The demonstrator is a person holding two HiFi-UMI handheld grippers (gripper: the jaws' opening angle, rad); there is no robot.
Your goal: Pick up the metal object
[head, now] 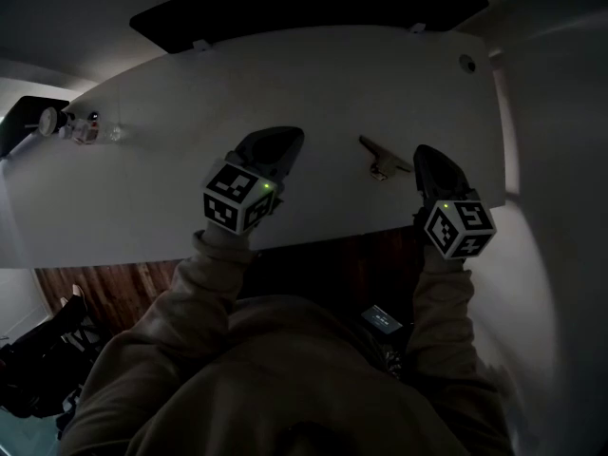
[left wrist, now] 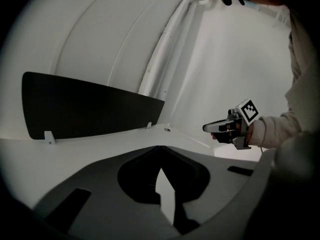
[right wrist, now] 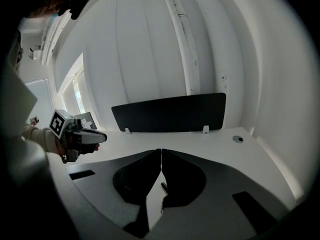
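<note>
The metal object (head: 383, 160), a small dull handle-like piece, lies on the white table (head: 380, 84) near its front edge. My right gripper (head: 427, 152) hovers just to the right of it, jaws shut and empty. My left gripper (head: 283, 139) is further left over bare table, also shut with nothing in it. In the right gripper view the closed tips (right wrist: 161, 150) point across the table, and a small dark bit (right wrist: 164, 186) shows through the slit below them. In the left gripper view the tips (left wrist: 159, 148) meet too, and the right gripper (left wrist: 227, 127) shows at the right.
A black panel (head: 304, 8) stands along the table's far edge. A round cable hole (head: 467, 64) is at the far right corner. Small glassy items (head: 81, 126) sit at the far left. The person's sleeves and body fill the foreground below the table's front edge (head: 313, 240).
</note>
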